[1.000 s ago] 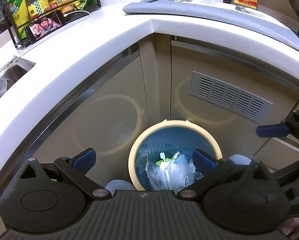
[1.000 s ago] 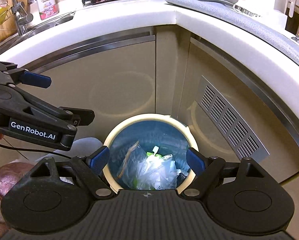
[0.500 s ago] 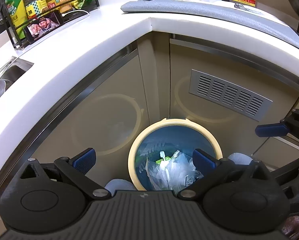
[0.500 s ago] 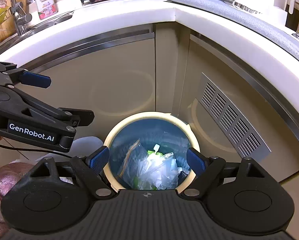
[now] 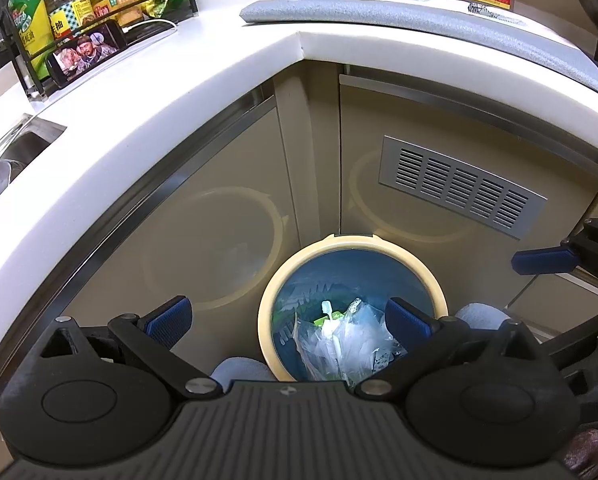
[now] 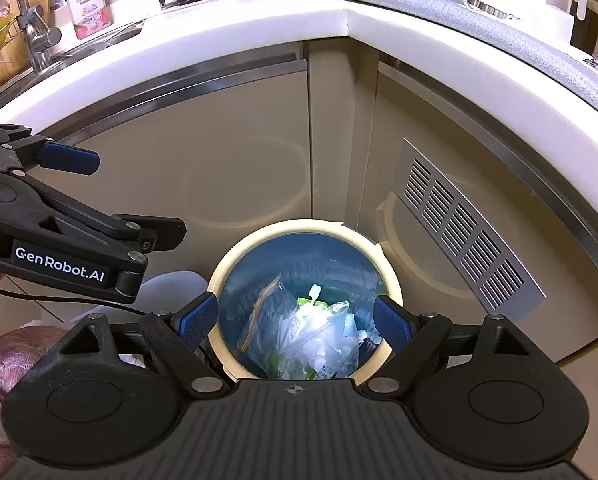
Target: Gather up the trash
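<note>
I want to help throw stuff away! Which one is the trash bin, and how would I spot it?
Look at the white kitchen counter where it bends at a corner. On the floor below that corner, in front of the beige cabinet doors, stands the trash bin. It is the only round thing there, with a cream rim, a blue liner and crumpled clear plastic inside.

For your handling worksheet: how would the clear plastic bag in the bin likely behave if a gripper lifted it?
The bag looks thin and crumpled, so it is probably floppy and would sag. It seems light for its bulk. Its glossy film may be slippery, and loose bits lying in the bin beside it could shift.
</note>
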{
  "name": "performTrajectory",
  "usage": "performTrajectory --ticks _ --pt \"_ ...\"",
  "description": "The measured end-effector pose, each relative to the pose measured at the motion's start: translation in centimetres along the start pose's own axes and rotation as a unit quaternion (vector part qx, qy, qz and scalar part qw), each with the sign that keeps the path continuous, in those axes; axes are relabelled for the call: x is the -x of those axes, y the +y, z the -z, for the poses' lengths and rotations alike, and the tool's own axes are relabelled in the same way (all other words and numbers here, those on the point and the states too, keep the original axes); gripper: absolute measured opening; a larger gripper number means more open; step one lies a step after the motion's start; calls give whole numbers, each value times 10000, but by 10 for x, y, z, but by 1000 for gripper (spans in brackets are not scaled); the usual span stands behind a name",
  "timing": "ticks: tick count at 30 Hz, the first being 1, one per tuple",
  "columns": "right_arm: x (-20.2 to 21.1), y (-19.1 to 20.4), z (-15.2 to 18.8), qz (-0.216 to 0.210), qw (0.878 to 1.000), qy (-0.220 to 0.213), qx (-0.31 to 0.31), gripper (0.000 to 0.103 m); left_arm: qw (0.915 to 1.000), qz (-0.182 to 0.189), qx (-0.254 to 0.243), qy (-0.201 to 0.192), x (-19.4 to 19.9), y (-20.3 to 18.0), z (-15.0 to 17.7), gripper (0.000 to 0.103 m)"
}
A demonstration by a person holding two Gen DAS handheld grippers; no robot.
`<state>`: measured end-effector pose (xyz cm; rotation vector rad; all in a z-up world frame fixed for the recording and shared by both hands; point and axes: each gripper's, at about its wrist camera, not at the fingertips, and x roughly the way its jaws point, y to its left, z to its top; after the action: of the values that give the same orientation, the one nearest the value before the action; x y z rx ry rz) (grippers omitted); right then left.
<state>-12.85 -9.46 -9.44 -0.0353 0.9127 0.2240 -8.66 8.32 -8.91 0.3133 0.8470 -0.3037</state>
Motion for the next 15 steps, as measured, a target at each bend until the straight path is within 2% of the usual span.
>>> performTrajectory --ticks 15 --pt "-10 -5 2 -88 9997 144 -169 87 10000 -27 -65 68 -5 0 0 103"
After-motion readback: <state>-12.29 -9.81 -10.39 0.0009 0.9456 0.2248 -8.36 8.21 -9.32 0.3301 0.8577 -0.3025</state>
